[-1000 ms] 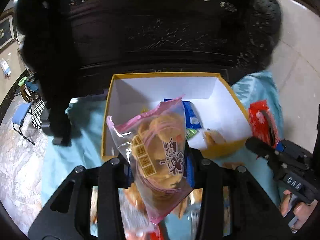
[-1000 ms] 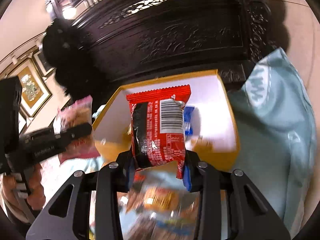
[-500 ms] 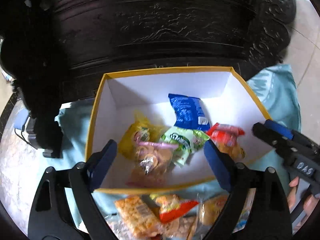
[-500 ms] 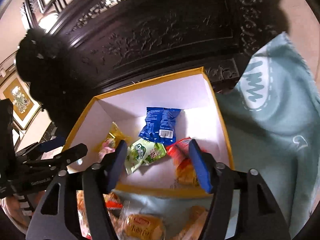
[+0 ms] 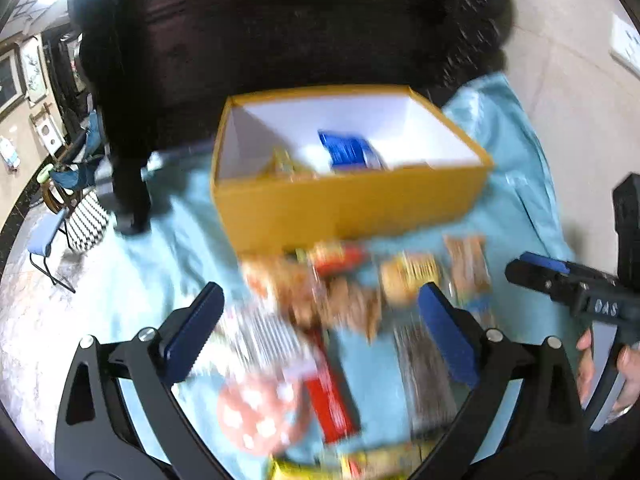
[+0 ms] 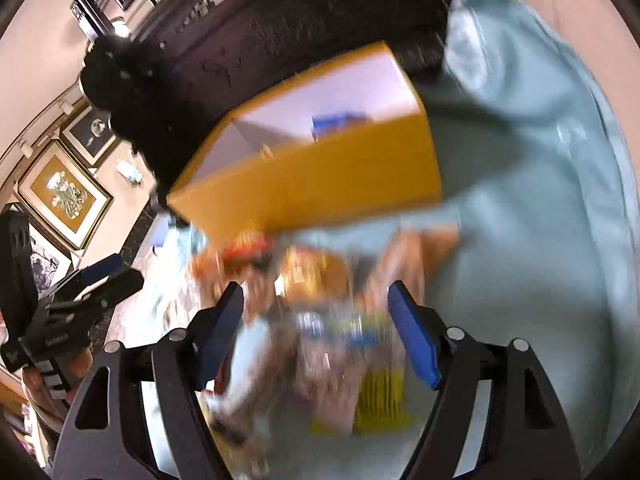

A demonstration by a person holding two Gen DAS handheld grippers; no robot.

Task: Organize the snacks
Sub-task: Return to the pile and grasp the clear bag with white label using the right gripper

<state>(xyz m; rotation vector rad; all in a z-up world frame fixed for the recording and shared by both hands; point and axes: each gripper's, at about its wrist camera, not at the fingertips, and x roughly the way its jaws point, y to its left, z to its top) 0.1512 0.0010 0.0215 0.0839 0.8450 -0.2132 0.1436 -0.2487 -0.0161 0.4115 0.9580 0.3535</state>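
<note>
Left-wrist view first: our left gripper (image 5: 320, 328) has just been opening and stands spread wide, holding nothing, over blurred loose snacks (image 5: 332, 292) on the pale blue cloth (image 5: 168, 248). Behind them sits the yellow box (image 5: 348, 204), a blue packet (image 5: 348, 152) inside. Right-wrist view: our right gripper (image 6: 316, 328), jaws also just opening, is empty above the same pile, the box just beyond.

Box (image 5: 344, 204) on cloth (image 5: 516, 184); loose snacks (image 5: 332, 292) before it, packets (image 5: 348, 152) inside.

Both wrist views angled down, sharing box (image 5: 348, 204)
</note>
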